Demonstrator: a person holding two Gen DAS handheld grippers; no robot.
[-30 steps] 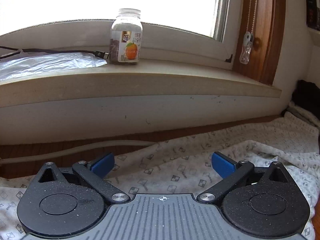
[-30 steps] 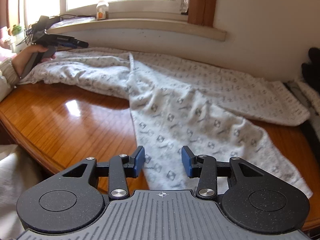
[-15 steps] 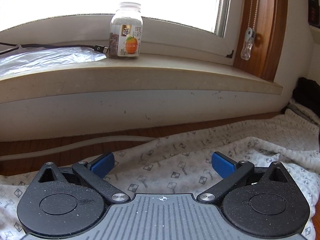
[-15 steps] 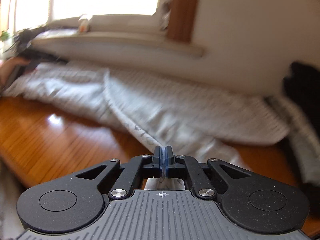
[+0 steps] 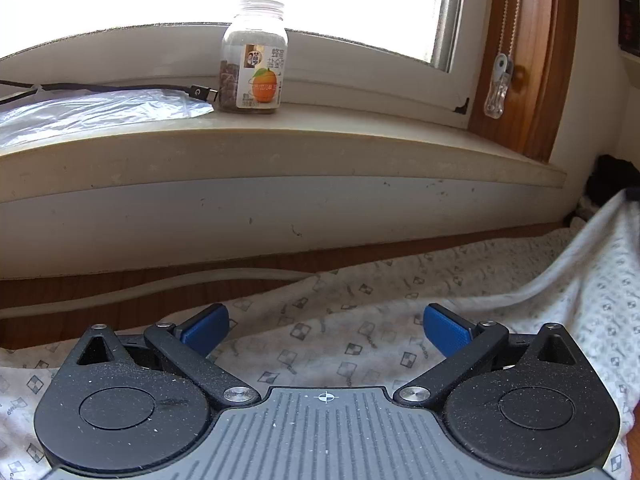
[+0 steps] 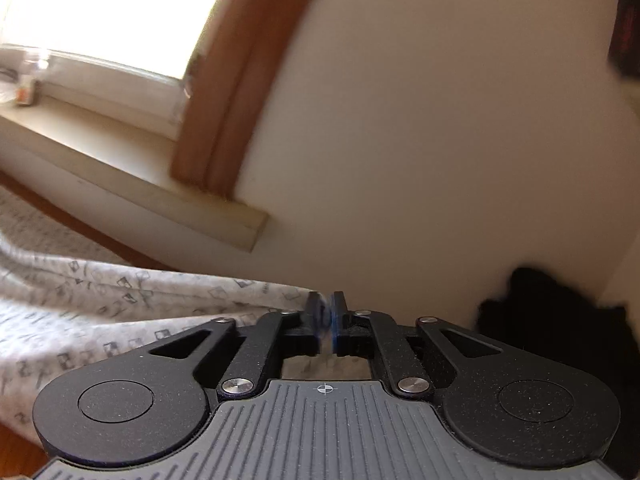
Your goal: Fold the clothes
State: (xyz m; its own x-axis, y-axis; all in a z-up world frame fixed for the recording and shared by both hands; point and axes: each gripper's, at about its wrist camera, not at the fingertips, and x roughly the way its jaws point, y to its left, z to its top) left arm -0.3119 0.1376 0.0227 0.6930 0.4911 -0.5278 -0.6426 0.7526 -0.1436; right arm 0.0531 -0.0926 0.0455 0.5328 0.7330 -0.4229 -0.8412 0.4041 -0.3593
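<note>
Garment (image 5: pixel 360 320) lies beneath the spread left gripper (image 5: pixel 326 326); right gripper (image 6: pixel 326 312) clamps its edge. Wooden table (image 5: pixel 120 308) adjoins the windowsill (image 5: pixel 320 152).

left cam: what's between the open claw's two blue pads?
Only the patterned garment, lying flat under the left claw; both blue pads stand wide apart above it, nothing else in the gap. This shows in the left wrist view.
</note>
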